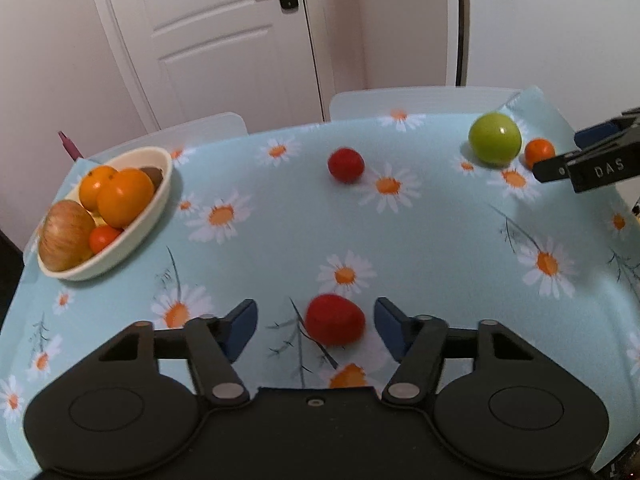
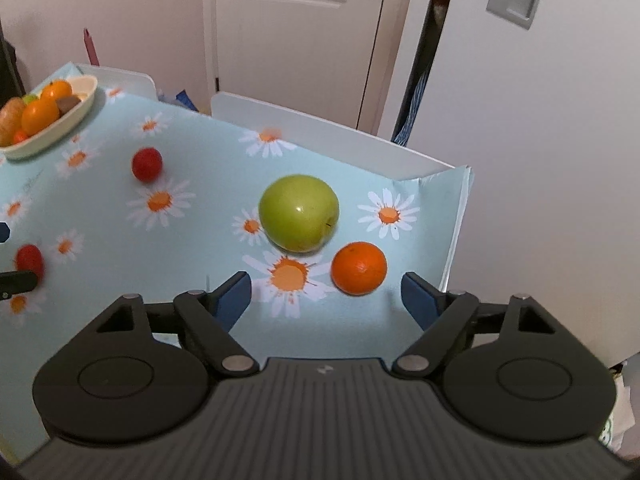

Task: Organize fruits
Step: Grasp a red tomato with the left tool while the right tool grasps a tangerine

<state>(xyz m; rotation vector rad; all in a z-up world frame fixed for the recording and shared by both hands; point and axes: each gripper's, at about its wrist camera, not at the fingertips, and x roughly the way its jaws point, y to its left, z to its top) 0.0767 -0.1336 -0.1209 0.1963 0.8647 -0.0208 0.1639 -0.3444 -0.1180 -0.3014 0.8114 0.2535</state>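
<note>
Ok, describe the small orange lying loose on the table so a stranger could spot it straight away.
Start at the daisy-print tablecloth and go to its far corner away from the fruit bowl. There a big green apple sits; the small orange lies just beside it, nearer the cloth's edge. It is the only orange fruit outside the bowl.

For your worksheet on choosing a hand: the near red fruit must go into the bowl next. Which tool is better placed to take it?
Left. The near red fruit already lies between the open left tool, untouched, with the bowl on its side. The right tool faces the small orange instead.
</note>
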